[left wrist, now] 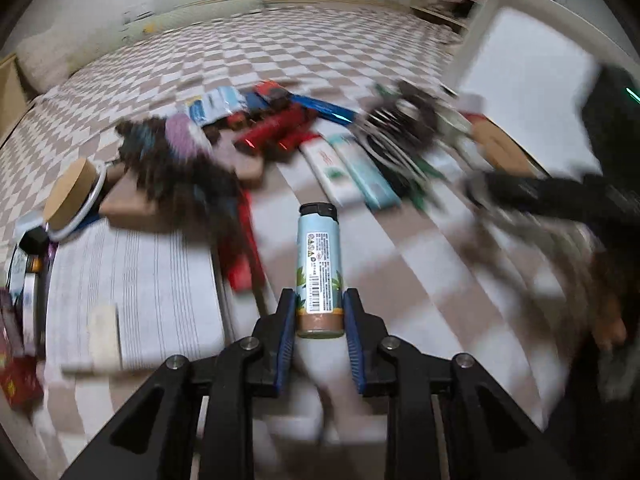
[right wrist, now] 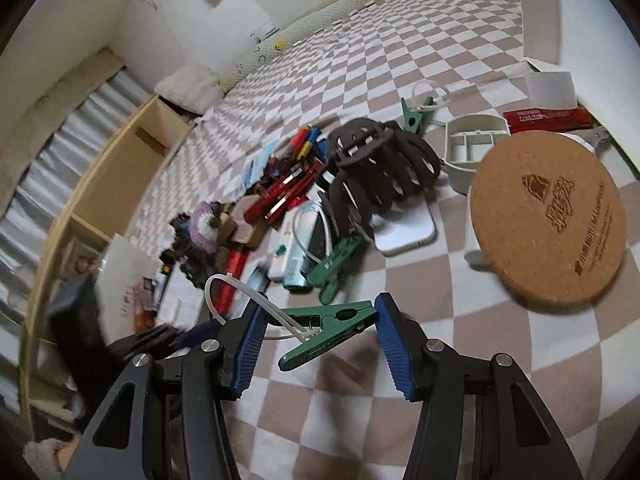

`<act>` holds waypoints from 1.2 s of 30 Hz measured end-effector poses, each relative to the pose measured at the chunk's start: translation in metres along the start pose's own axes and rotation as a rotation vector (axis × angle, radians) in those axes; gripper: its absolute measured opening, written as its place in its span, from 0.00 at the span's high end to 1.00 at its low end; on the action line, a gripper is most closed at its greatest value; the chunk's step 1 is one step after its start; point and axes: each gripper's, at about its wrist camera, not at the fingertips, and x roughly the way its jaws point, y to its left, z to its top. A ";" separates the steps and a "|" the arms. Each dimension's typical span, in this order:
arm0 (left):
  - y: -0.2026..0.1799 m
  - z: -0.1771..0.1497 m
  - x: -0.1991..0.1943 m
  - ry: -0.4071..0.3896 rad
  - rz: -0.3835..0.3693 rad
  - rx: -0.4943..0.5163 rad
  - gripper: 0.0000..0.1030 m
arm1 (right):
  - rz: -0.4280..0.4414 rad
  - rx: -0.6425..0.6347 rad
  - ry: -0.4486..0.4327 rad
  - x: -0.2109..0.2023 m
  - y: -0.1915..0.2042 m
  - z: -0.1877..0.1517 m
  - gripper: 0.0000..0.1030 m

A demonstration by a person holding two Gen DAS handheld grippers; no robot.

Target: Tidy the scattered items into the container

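Lighter grabbed, clip not yet

Left hand-held gripper [left wrist: 320, 312] was clamped on the lighter [left wrist: 319, 264]; right hand-held gripper [right wrist: 318, 316] sat wide open around a green clip [right wrist: 328, 330], lower centre.

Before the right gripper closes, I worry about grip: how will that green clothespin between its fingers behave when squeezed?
The green clothespin looks like light, rigid plastic, so it should lift easily. It lies crosswise between the right gripper's open jaws, so it may twist. The white cable tie across it might drag along.

My left tongs [left wrist: 320, 312] clamp the base of a pale blue lighter [left wrist: 319, 268] at lower centre, its black cap pointing up-frame. Beyond it, blurred clutter lies across the checkered bed cover [left wrist: 280, 48], red tubes [left wrist: 276, 130] among it.
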 end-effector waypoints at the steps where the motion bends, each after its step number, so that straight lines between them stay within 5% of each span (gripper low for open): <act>1: -0.003 -0.010 -0.007 0.004 -0.017 0.013 0.77 | -0.004 -0.003 0.004 0.001 0.001 -0.002 0.46; 5: -0.015 -0.046 -0.031 0.017 -0.052 0.066 0.77 | 0.013 -0.003 0.020 0.005 0.007 -0.007 0.46; 17: 0.022 -0.094 -0.069 0.032 -0.026 -0.044 0.77 | 0.012 -0.063 0.041 0.014 0.022 -0.018 0.46; 21: 0.027 -0.089 -0.073 0.015 -0.071 -0.100 0.77 | 0.005 -0.078 0.041 0.014 0.025 -0.022 0.46; 26: -0.005 -0.070 -0.065 0.000 -0.135 -0.047 0.77 | 0.002 -0.084 0.050 0.017 0.027 -0.024 0.46; 28: -0.013 -0.063 -0.056 0.001 -0.105 -0.034 0.74 | 0.018 -0.077 0.056 0.016 0.026 -0.024 0.46; 31: -0.019 -0.057 -0.044 -0.020 0.004 -0.015 0.56 | 0.031 -0.066 0.059 0.016 0.024 -0.026 0.46; 34: -0.015 -0.055 -0.038 -0.028 -0.003 -0.023 0.56 | 0.036 -0.069 0.061 0.016 0.025 -0.027 0.46; 36: -0.012 -0.056 -0.039 -0.044 -0.016 -0.016 0.73 | 0.036 -0.073 0.063 0.016 0.025 -0.027 0.46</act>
